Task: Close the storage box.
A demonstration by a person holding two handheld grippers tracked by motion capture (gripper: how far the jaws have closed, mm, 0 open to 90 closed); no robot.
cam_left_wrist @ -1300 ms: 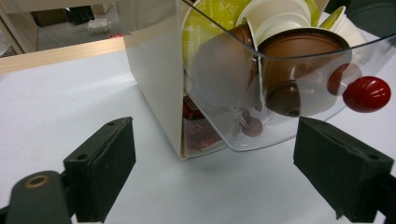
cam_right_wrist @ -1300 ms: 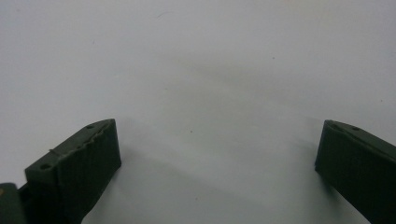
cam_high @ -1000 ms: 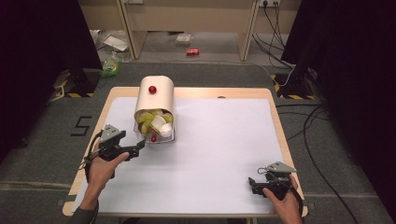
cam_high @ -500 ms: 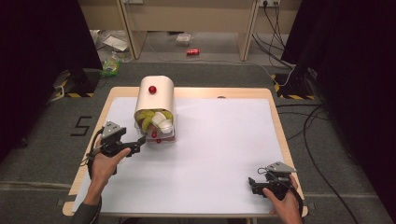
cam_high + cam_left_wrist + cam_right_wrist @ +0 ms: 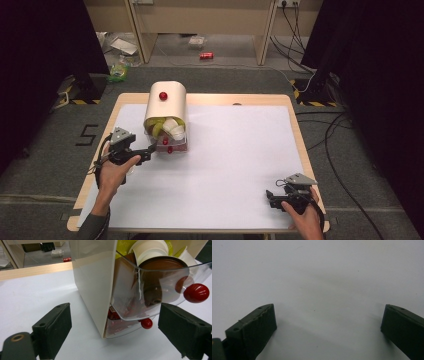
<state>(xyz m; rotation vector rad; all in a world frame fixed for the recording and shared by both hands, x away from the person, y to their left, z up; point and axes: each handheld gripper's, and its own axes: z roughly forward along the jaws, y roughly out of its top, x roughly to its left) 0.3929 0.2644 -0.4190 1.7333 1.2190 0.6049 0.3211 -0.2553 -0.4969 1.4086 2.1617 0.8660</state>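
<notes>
sitting at the back-left of the white table (image 5: 235, 165), the cream storage box (image 5: 165, 107) is a small rounded-top cabinet, a red knob (image 5: 163, 95) on its curved top. its front faces the person and holds two clear plastic drawers, both pulled partly out. upper drawer (image 5: 160, 287) carries a red ball handle (image 5: 196, 292) and is packed with a brown round container, a white cup and yellow-green packets. lower drawer (image 5: 125, 326) has a smaller red ball handle (image 5: 146, 323) and red items inside, too blurred to identify. cream side wall of the box is plain and glossy, standing upright on the table

left gripper (image 5: 150, 151) sits just in front-left of the box, jaws spread wide, nothing between them; in the left gripper view the box corner and both drawers lie between the pads, pads not touching either. left hand (image 5: 116, 170) wraps the handle

right gripper (image 5: 272, 196) is well apart at the near-right corner of the table, jaws wide, empty, pointing over bare white surface. right hand (image 5: 302, 217) holds it low near the table edge
</notes>
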